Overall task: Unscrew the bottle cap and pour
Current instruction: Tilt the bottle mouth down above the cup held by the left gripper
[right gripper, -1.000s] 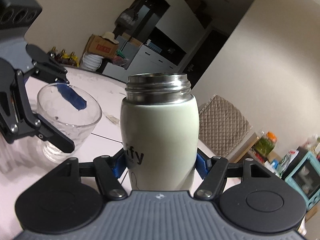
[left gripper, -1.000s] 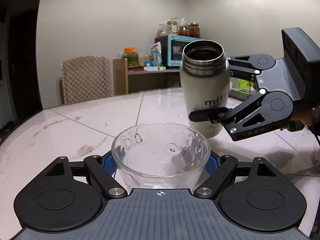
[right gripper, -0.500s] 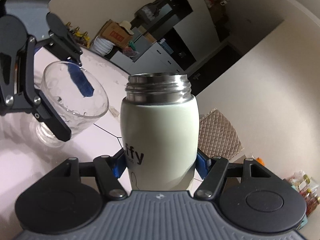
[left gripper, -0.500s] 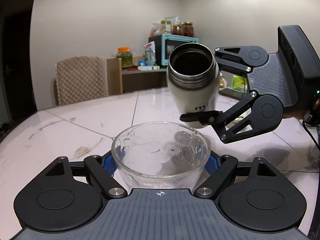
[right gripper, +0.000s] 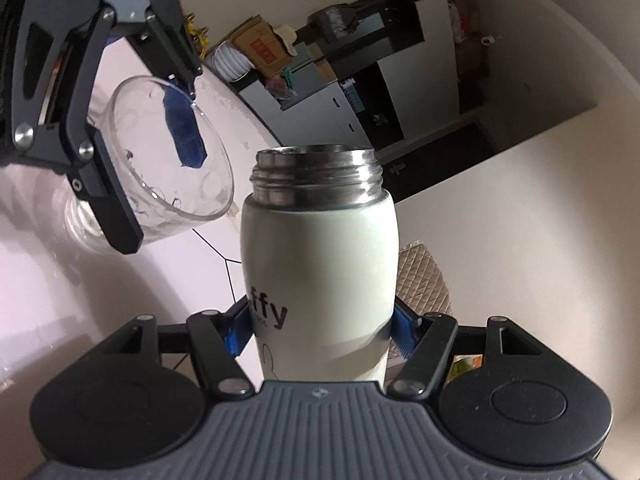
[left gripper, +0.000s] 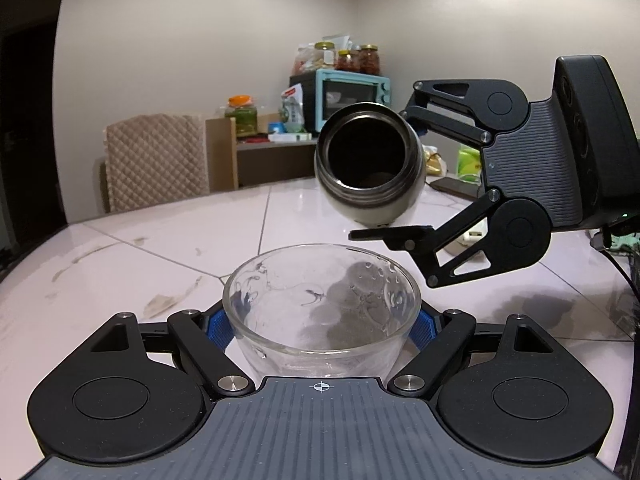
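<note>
Glass bowl (left gripper: 322,312) sits clamped between the pads of your left gripper (left gripper: 321,322), resting on the tiled table (left gripper: 160,248) well in from its far edge. Your right gripper (right gripper: 320,334) is clamped on the uncapped bottle (right gripper: 320,276), tipped mouth-first above the bowl's far rim. Nothing visibly flows, so pouring is in hand: tip further, keeping the mouth over the bowl.

bottle (left gripper: 370,168) interior dark, contents unseen
</note>
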A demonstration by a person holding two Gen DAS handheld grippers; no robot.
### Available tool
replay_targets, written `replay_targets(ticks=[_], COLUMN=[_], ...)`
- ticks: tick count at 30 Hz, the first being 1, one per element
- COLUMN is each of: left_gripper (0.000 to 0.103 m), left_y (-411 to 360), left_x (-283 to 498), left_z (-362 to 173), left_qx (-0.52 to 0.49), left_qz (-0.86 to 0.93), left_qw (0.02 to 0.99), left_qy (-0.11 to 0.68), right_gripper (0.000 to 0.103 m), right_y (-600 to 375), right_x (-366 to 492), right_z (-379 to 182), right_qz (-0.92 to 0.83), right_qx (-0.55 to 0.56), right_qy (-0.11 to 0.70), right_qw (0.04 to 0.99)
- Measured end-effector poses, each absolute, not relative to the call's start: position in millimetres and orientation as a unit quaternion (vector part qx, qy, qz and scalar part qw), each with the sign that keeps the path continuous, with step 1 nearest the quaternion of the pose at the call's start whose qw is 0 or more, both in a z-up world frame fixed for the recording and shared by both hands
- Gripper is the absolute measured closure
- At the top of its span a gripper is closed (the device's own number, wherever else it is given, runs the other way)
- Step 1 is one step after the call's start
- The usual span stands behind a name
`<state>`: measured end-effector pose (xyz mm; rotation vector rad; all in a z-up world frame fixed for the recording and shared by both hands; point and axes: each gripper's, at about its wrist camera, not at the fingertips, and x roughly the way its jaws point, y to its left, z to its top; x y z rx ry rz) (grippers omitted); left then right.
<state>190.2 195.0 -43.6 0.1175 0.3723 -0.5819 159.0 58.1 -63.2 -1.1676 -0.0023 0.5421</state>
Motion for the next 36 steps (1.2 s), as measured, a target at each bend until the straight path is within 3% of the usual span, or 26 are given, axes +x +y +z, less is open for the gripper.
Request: replay_targets(ticks=[36], left_gripper=[0.017], left_y=[198], left_x=[184], left_z=[-46], left_qx=[0.054], left_qz=[-0.303], left_qw=[0.935], left_qy=[0.178], right_gripper=[0.033], right_y=[86], right_x=[159], right_z=[-80], right_qz=[0.223], right_qx=[-0.635], right_qy=[-0.019], right_qw=[0.740])
